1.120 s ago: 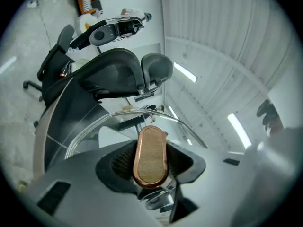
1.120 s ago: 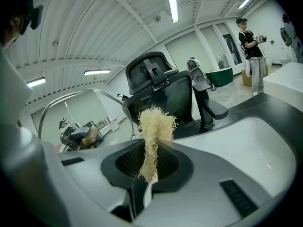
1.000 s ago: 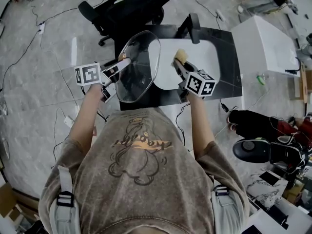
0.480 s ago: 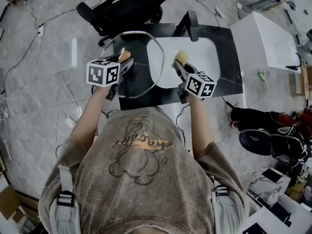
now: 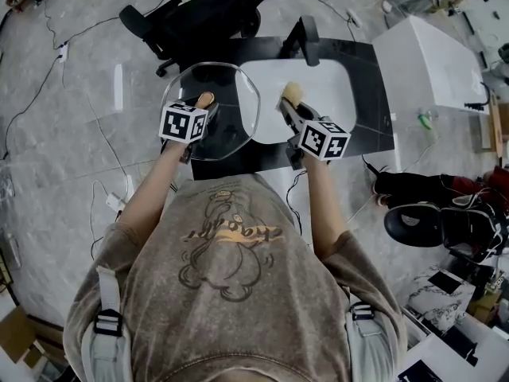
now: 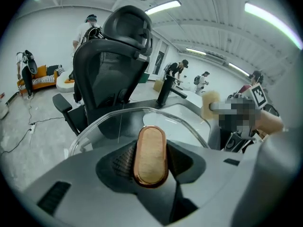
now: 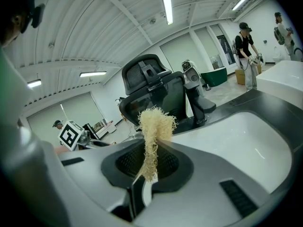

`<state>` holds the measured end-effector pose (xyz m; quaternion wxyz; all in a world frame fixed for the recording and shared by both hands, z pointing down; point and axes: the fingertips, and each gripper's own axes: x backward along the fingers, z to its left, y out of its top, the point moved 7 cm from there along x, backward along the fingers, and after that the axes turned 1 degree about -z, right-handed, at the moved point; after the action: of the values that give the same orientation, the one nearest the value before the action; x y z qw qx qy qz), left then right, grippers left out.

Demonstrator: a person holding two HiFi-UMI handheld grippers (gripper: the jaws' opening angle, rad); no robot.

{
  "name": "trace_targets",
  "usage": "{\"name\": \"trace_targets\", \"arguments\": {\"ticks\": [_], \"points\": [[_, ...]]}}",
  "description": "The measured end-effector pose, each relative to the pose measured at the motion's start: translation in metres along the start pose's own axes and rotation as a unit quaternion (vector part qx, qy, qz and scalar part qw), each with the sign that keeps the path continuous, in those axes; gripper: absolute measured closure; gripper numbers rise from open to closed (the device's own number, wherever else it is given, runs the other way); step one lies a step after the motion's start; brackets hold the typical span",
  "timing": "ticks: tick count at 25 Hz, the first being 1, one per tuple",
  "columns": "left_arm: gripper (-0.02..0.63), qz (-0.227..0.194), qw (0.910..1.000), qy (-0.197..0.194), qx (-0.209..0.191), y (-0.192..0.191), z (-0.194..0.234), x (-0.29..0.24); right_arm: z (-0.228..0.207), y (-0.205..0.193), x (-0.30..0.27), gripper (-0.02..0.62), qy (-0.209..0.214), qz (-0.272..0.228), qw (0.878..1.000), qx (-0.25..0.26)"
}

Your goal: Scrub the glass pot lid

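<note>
The glass pot lid (image 5: pixel 231 114) lies nearly flat over the black counter, left of the white sink (image 5: pixel 330 82). My left gripper (image 5: pixel 200 108) is shut on the lid's oval copper-rimmed wooden handle (image 5: pixel 206 99). In the left gripper view the handle (image 6: pixel 150 156) stands between the jaws, with the lid's rim (image 6: pixel 113 118) curving beyond it. My right gripper (image 5: pixel 288 107) is shut on a pale fibrous scrubber (image 5: pixel 293 92) and hovers over the sink's near left edge, apart from the lid. The scrubber (image 7: pixel 154 129) sticks up from the jaws in the right gripper view.
A black faucet (image 5: pixel 306 32) stands at the sink's far edge. Behind the counter is a black office chair (image 5: pixel 199 10). A white cabinet (image 5: pixel 433 62) stands to the right. Cables, shoes and bags lie on the floor. Several people stand far off in the room.
The lid has swung from a steep tilt to nearly flat and come down over the counter. My left gripper rolled and sank with it. The right gripper kept still.
</note>
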<state>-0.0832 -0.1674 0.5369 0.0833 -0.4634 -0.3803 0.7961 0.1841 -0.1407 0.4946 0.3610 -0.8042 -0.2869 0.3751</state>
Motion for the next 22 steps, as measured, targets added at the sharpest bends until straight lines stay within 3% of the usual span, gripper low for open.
{"name": "trace_targets", "arguments": {"ticks": [9, 22], "points": [[0.425, 0.04, 0.9984, 0.033, -0.024, -0.015, 0.009, -0.031, 0.001, -0.002, -0.004, 0.545, 0.006, 0.005, 1.0, -0.006], [0.423, 0.052, 0.9971, 0.049, -0.028, -0.023, 0.01, -0.043, 0.0, -0.005, -0.009, 0.545, 0.008, 0.012, 1.0, -0.009]]}}
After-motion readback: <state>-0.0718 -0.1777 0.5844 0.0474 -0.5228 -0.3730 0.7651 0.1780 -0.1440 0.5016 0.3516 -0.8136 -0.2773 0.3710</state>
